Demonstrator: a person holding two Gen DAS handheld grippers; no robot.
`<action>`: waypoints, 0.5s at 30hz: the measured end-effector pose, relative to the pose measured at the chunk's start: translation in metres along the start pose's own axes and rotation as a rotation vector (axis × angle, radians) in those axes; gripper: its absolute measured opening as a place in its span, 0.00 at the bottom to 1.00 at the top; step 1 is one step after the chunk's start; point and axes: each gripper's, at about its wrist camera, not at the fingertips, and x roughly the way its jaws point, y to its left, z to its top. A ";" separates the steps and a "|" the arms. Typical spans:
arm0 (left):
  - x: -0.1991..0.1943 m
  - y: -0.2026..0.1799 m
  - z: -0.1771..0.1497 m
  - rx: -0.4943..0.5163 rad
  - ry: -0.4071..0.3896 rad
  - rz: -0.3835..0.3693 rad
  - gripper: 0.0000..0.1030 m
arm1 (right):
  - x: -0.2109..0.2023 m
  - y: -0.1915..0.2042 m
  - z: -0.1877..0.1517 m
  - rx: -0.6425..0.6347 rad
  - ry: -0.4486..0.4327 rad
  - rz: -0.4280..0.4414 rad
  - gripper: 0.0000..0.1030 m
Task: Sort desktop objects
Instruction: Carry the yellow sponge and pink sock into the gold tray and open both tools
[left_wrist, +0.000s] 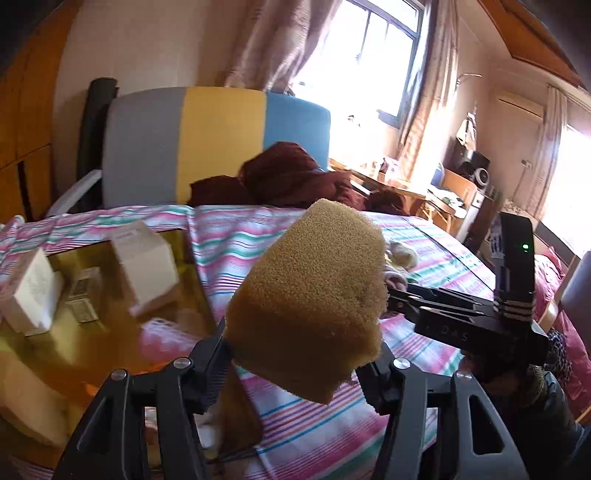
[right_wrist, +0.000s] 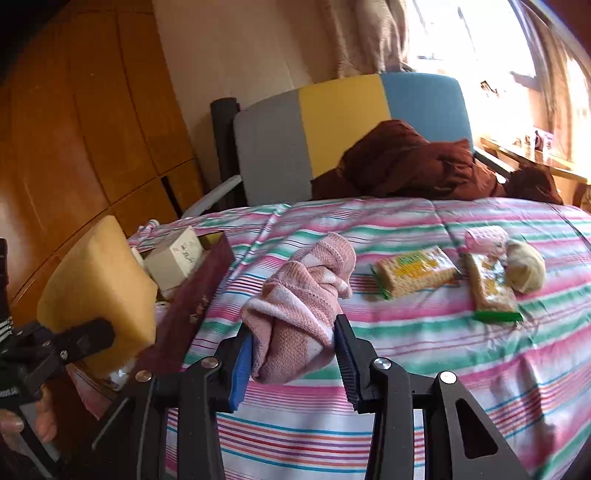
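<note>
The sponge (left_wrist: 310, 295) is clamped in the left gripper (left_wrist: 295, 365), above the bed, the box (left_wrist: 110, 295) at nine o'clock. A sock (right_wrist: 299, 306) is clamped in the right gripper (right_wrist: 293, 354). The sponge should be lowered clear of the cartons (left_wrist: 144, 266).

Yellow sponge (left_wrist: 310, 295), pink sock (right_wrist: 303, 306), striped bedspread (right_wrist: 443, 350)

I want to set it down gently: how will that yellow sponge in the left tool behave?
The sponge looks porous, so probably light and squashy; the left tool seems to dent it slightly. Blocky, so unlikely to roll.
</note>
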 end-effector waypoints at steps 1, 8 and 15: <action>-0.007 0.013 0.001 -0.022 -0.015 0.026 0.59 | 0.002 0.011 0.005 -0.022 -0.003 0.022 0.41; -0.023 0.103 0.004 -0.165 -0.032 0.216 0.59 | 0.023 0.098 0.027 -0.194 0.007 0.172 0.41; -0.023 0.150 0.003 -0.242 -0.034 0.289 0.59 | 0.060 0.173 0.031 -0.337 0.077 0.260 0.41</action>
